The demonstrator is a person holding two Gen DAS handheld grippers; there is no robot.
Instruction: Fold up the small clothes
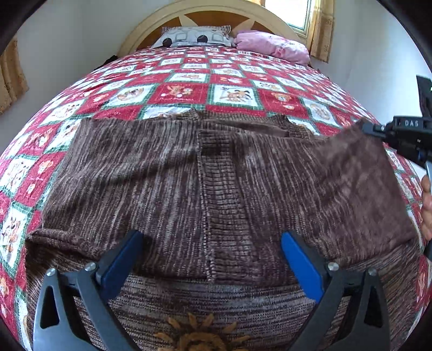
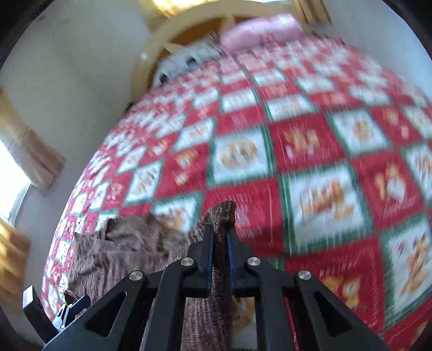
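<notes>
A brown knitted sweater (image 1: 162, 175) with an orange sun motif lies spread on the bed. My left gripper (image 1: 212, 240) is open just above its lower middle, blue pads wide apart. My right gripper (image 2: 220, 237) is shut on the sweater's right sleeve end (image 2: 221, 213) and holds it lifted off the bed. In the left wrist view the right gripper (image 1: 364, 128) shows at the right, holding up the raised sleeve (image 1: 356, 172). The right wrist view is blurred by motion.
The bed carries a red, white and green patchwork quilt (image 1: 229, 78). A patterned pillow (image 1: 194, 37) and a pink pillow (image 1: 272, 46) lie by the wooden headboard (image 1: 151, 24). Walls and curtained windows surround the bed.
</notes>
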